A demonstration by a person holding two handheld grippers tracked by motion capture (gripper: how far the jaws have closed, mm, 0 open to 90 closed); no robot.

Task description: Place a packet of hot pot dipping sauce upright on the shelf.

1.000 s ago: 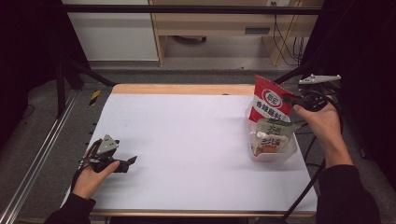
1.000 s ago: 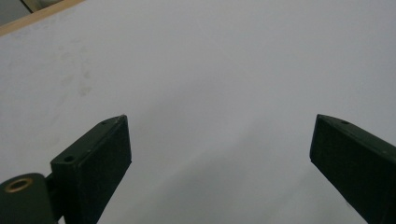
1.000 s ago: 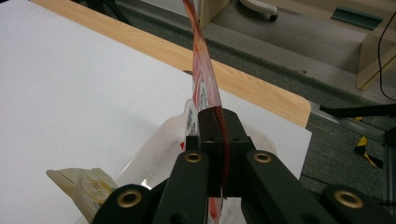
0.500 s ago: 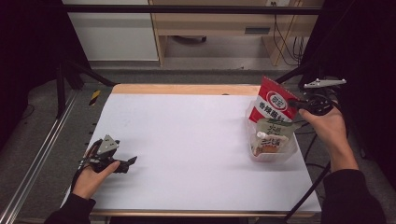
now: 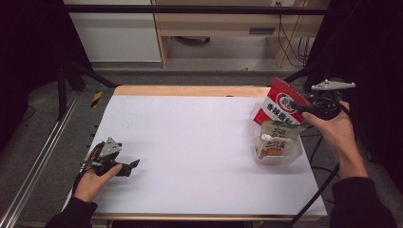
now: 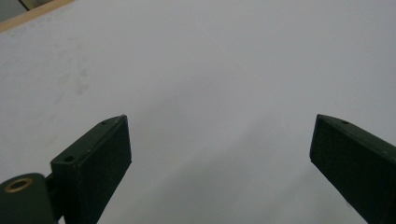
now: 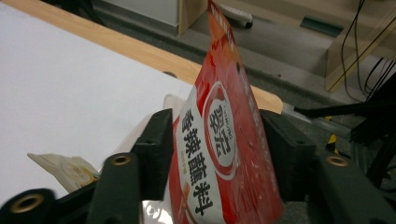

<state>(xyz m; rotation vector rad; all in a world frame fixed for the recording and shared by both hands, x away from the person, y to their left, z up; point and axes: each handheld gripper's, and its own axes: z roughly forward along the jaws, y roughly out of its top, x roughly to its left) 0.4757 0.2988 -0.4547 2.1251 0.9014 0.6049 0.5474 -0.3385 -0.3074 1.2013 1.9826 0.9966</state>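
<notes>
A red and white seasoning packet [image 5: 280, 107] stands tilted in a clear plastic tub [image 5: 266, 160] at the table's right side, behind a green and white spouted pouch [image 5: 278, 135]. My right gripper [image 5: 298, 106] reaches the packet's upper part from the right. In the right gripper view the packet [image 7: 219, 154] stands between the jaws of that gripper [image 7: 217, 119]. The jaws have just been opening and now stand off its faces. My left gripper [image 5: 133, 165] rests on the table at the near left, and its own view shows it [image 6: 219, 140] open over bare white surface.
The white table top [image 5: 190, 137] has a wooden strip [image 5: 190, 90] along its far edge. A metal rail [image 5: 38, 161] runs beside the left edge. A wooden cabinet [image 5: 223, 19] and cables stand on the floor beyond the table.
The right gripper's jaws have spread apart from the red packet, which still stands in the tub. The right hand shifted slightly to the right. The left hand kept still.
</notes>
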